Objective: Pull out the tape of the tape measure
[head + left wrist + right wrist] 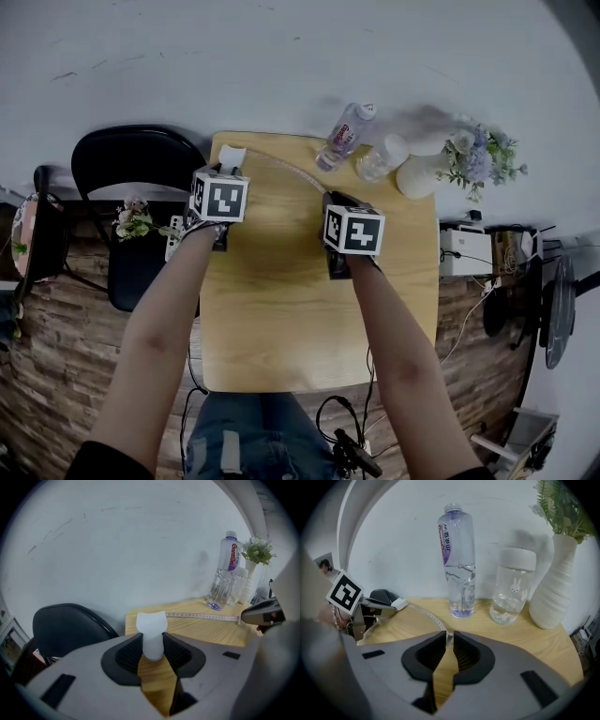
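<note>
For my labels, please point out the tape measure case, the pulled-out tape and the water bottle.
tape measure case (151,630), left gripper view, its white body.
pulled-out tape (201,616), left gripper view, middle of its span.
water bottle (458,573), right gripper view, clear body.

Table: straight in front of you.
Left gripper: over the table's far-left corner, with the case clamped between its jaws.
Right gripper: to the right of your left one, with the tape end pinched between its jaws.
Tape: runs from the case rightward to your right gripper.
Bottle, jar, vase: in a row on the table's far-right edge, behind your right gripper. The bottle is leftmost and the vase rightmost.
Chair: left of the table, beside your left gripper.
</note>
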`<state>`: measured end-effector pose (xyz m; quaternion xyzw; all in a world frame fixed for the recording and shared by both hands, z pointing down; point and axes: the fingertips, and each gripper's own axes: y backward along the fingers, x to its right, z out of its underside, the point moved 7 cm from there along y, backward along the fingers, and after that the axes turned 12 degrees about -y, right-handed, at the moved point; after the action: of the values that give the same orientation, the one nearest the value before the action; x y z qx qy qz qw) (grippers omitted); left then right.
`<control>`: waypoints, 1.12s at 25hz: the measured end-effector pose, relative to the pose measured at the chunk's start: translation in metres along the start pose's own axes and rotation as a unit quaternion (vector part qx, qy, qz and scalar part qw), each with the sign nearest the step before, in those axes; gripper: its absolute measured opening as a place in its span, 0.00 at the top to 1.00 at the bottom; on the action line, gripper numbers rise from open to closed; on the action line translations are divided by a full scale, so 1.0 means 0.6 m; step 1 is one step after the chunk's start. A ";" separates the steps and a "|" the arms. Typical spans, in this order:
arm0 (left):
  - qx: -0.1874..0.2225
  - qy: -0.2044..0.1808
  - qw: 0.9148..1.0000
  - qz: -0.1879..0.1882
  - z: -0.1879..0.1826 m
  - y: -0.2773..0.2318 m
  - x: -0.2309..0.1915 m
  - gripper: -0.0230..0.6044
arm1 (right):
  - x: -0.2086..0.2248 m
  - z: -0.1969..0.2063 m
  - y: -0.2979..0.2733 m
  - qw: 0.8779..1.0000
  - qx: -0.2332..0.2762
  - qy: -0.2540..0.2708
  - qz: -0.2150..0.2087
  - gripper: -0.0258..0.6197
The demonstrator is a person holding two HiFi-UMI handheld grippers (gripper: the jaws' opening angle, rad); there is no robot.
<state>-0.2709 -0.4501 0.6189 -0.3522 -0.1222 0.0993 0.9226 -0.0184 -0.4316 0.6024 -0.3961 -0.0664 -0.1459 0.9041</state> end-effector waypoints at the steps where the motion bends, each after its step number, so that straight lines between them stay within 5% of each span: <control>1: -0.001 -0.002 1.000 0.000 0.001 -0.002 0.000 0.73 | 0.001 0.001 0.000 1.000 -0.001 0.001 0.001 0.89; 4: -0.002 -0.006 1.000 0.001 0.001 -0.005 0.002 0.73 | 0.002 -0.001 0.001 1.000 0.000 0.003 0.003 0.89; 6: 0.007 -0.011 1.000 0.009 -0.001 -0.006 0.005 0.72 | 0.000 -0.002 0.001 1.000 0.003 0.006 0.001 0.80; 9: 0.016 -0.020 0.999 0.023 -0.007 -0.005 0.015 0.53 | 0.000 -0.004 0.005 1.000 0.006 0.008 0.002 0.74; 13: 0.026 -0.028 0.999 0.024 -0.018 0.010 0.026 0.41 | -0.008 -0.004 0.021 1.000 0.014 0.007 0.007 0.66; 17: 0.033 -0.025 0.999 0.025 -0.027 0.036 0.031 0.38 | -0.031 -0.010 0.042 1.000 0.019 0.023 -0.001 0.60; 28: 0.053 -0.043 0.998 0.013 -0.060 0.151 0.018 0.37 | -0.063 -0.061 0.155 0.997 0.060 0.039 -0.026 0.63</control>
<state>-0.2586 -0.4034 0.5332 -0.2993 -0.1519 0.1333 0.9325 -0.0245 -0.3906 0.5042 -0.3331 -0.0500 -0.1801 0.9242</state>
